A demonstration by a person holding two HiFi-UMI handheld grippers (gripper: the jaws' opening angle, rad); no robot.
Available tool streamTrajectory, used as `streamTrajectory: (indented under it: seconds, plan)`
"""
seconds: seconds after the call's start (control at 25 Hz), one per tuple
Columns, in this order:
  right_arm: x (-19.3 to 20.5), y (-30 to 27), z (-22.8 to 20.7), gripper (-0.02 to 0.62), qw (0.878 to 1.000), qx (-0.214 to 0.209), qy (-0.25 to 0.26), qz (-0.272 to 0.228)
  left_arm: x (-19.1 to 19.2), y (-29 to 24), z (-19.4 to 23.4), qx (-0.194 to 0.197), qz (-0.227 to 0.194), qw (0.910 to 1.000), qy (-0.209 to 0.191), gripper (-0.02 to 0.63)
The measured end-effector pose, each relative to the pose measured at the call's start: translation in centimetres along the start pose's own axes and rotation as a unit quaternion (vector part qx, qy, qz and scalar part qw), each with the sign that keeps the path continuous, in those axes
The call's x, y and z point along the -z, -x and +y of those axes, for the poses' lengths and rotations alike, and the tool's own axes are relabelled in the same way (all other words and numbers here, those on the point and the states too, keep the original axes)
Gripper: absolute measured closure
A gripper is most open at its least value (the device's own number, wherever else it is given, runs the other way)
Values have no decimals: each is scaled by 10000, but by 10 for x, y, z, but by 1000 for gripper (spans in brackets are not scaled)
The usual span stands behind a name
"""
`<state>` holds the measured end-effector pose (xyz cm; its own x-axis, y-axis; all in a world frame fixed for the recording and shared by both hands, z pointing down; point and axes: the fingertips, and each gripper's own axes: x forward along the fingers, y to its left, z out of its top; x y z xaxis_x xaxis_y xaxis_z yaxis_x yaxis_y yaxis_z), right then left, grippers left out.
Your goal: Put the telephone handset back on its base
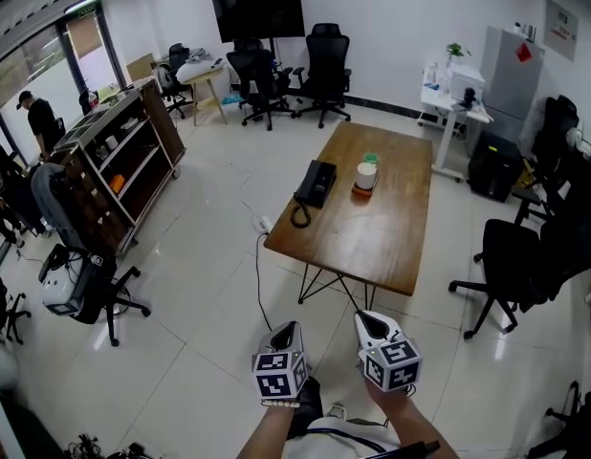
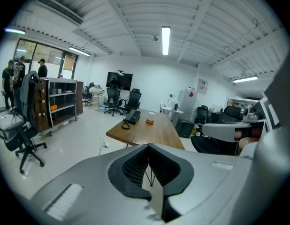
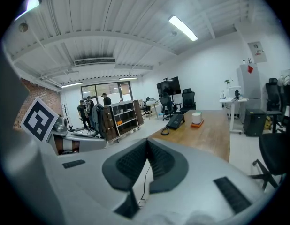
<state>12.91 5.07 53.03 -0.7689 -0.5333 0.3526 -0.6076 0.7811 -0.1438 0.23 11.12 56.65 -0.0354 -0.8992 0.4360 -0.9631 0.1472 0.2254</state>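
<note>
Scarcely legible, the distant telephone (image 1: 315,184)

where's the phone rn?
Head view: the telephone lies along the left edge of the wooden table, toward its far end, just left of the white cup.

A: What stands on the table (image 1: 391,237)?
B: The telephone (image 1: 315,182) at its far left, a white cup (image 1: 366,174) just right of that; its near half is bare wood.
A: Beside the table?
B: A black chair (image 1: 514,254) off its right.
</note>
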Motion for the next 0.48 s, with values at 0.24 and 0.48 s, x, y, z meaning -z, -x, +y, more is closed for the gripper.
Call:
streamTrajectory:
  seconds: [0.24, 0.48]
  plan:
    - [0, 5, 3, 592, 10000, 1, 28, -26, 0, 6, 0, -12, -65, 10000, 9, 598]
    - [3, 9, 3, 592, 10000, 8, 23, -12, -1, 10, -1, -33, -110, 9999, 27, 598]
